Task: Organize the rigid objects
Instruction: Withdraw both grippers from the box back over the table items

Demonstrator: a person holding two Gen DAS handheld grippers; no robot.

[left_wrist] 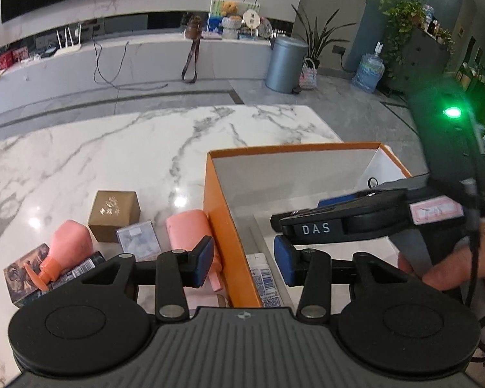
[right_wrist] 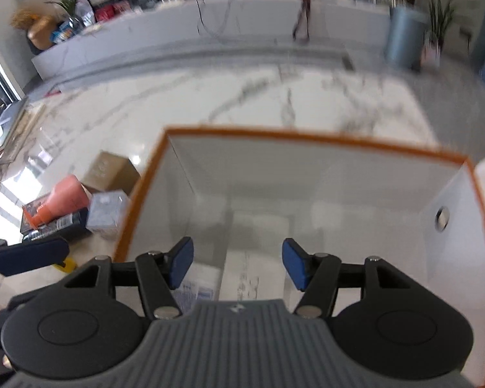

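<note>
An orange box with a white inside stands on the marble table; it also shows in the right wrist view. White packs lie on its floor. My left gripper is open and empty, straddling the box's left wall. My right gripper is open and empty above the box's inside; it shows from the side in the left wrist view. Left of the box lie a brown cube box, a pink spray bottle, a pink cylinder and a clear case.
A dark picture box and a black tube lie under the spray bottle. A grey bin, a water jug and plants stand on the floor beyond the table. A long white counter runs behind.
</note>
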